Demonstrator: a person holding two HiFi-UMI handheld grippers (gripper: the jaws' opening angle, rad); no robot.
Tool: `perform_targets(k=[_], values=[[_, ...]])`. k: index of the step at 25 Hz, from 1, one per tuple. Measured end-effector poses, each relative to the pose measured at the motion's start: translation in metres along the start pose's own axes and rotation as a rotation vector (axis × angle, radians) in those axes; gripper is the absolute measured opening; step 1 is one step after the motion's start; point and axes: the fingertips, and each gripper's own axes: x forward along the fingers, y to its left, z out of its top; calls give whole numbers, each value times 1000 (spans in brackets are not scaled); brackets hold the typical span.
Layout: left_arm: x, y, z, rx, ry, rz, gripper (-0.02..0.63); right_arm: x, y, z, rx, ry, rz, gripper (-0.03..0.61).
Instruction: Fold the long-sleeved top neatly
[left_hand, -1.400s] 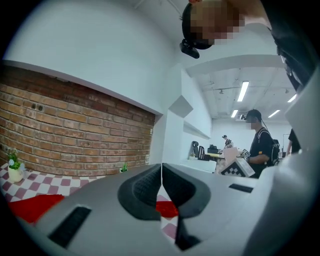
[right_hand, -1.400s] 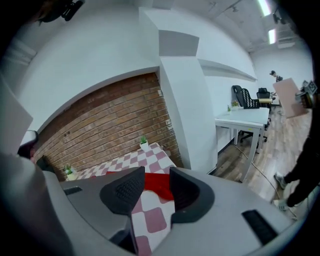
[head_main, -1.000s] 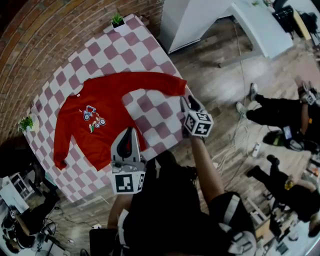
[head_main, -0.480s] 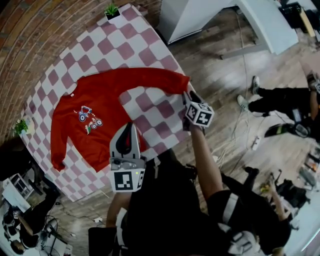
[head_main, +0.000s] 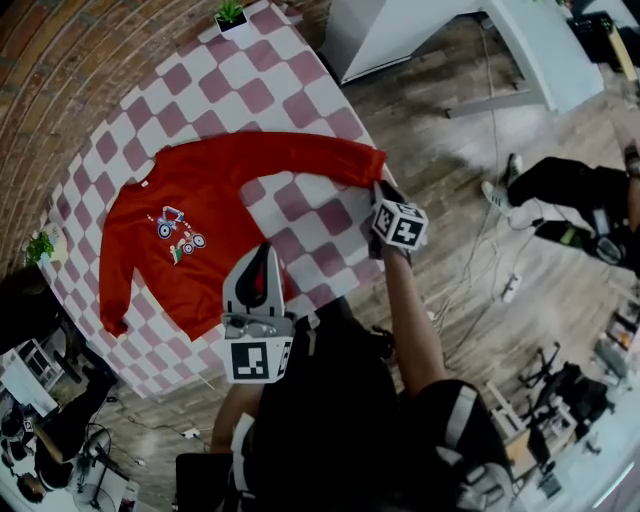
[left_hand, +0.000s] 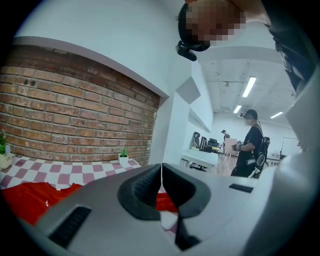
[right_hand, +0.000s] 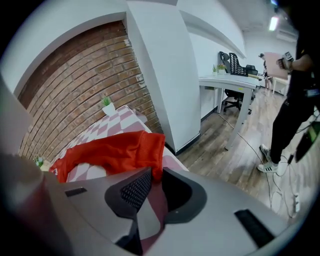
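Top (head_main: 190, 230) is lying flat on table (head_main: 300, 110); right gripper (head_main: 379, 190) jaws have just been closing, now clamping cuff (right_hand: 152, 147) at table edge; left gripper (head_main: 262, 255) is hovering by hem, jaws together, empty.

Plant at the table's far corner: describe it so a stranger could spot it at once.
Start at the checkered table by the brick wall, with the red top spread on it. At the corner nearest the white pillar stands a small green plant in a white pot. The other plant sits farther along the wall, near the top's shoulder.
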Motion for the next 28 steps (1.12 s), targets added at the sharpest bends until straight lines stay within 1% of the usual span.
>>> perform_targets(k=[3, 6, 14, 19, 22, 26, 28], values=[[-2, -1, 0, 1, -6, 2, 11, 0, 0, -2, -21, 6, -1, 64], [-4, -3, 0, 2, -14, 5, 11, 0, 4, -3, -60, 7, -11, 32], [-16, -5, 3, 0, -16, 18, 11, -3, 5, 2, -93, 6, -5, 26], [-29, -8, 11, -12, -32, 36, 11, -19, 12, 19, -132, -29, 12, 25], [-39, -9, 16, -6, -43, 55, 11, -29, 20, 32, -171, -54, 30, 25], [-56, -8, 22, 15, -65, 94, 11, -44, 38, 47, -252, -90, 65, 23], [-66, -8, 22, 16, -62, 114, 11, -54, 50, 52, -290, -99, 90, 23]])
